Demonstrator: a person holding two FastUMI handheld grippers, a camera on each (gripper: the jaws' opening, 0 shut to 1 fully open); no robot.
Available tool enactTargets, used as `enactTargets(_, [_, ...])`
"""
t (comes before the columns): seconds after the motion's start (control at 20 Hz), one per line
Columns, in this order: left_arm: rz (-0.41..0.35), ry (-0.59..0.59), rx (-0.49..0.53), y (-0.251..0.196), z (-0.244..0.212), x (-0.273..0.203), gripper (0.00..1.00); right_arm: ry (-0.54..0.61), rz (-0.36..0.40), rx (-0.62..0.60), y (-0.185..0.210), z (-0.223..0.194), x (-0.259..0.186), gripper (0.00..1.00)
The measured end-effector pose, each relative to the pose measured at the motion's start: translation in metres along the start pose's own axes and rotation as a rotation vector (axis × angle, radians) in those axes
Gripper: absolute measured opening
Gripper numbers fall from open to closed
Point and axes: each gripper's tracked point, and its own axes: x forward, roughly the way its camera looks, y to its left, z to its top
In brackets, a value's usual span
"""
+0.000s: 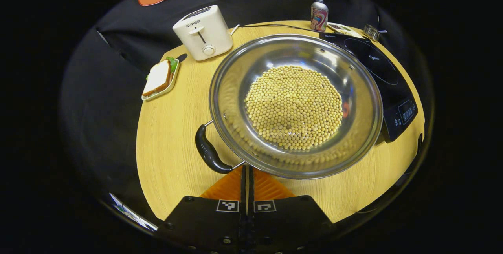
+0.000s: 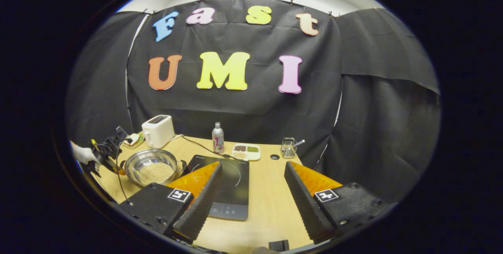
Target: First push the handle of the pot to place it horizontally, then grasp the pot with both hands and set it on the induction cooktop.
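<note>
Left tongs (image 1: 248,185): closed, fingers together with nothing between them, tips just beside the near rim of the pot, right of its black handle (image 1: 208,150); whether they touch the rim cannot be told.
Right tongs (image 2: 251,183): wide open, empty, held above the bench (image 2: 267,207), over the near edge of the induction cooktop (image 2: 232,185).
Pot (image 1: 295,105): steel, on the bench, holding pale beans (image 1: 294,106); its right rim overlaps the cooktop's left edge; a second handle faces the cooktop.
Pot handle: lying low at the near-left rim, seen in the left gripper view.
Cooktop: black, flat on the bench, right of the pot.
Elsewhere: white toaster (image 1: 203,32), sandwich on a small tray (image 1: 159,78), drink can (image 1: 319,14), divided dish (image 2: 246,152), glass jar (image 2: 289,147) along the back.
Person: gloved hand (image 2: 83,154) at the far left in the right gripper view.
</note>
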Motion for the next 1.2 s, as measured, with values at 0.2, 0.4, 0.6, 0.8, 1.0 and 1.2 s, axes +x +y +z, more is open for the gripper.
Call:
enactTargets(0.2, [0.013, -0.004, 0.000, 0.013, 0.006, 0.004, 0.00, 0.004, 0.001, -0.004, 0.002, 0.000, 0.000, 0.99])
enactTargets(0.4, [0.032, -0.005, -0.011, 0.027, 0.013, 0.007, 0.00, 0.008, 0.003, -0.010, 0.005, 0.000, 0.000, 0.99])
enactTargets(0.6, [0.040, -0.012, -0.025, 0.038, 0.019, 0.012, 0.00, 0.009, 0.001, -0.021, 0.007, 0.000, 0.001, 0.99])
enactTargets(0.8, [0.053, -0.016, -0.015, 0.045, 0.027, 0.017, 0.00, 0.014, 0.001, -0.022, 0.008, 0.000, 0.001, 0.99])
enactTargets(1.0, [0.058, -0.019, -0.006, 0.052, 0.032, 0.021, 0.00, 0.019, 0.002, -0.026, 0.012, -0.001, 0.004, 0.99])
enactTargets(1.2, [0.063, -0.022, -0.003, 0.055, 0.034, 0.024, 0.00, 0.031, 0.009, -0.028, 0.020, -0.004, 0.007, 0.99])
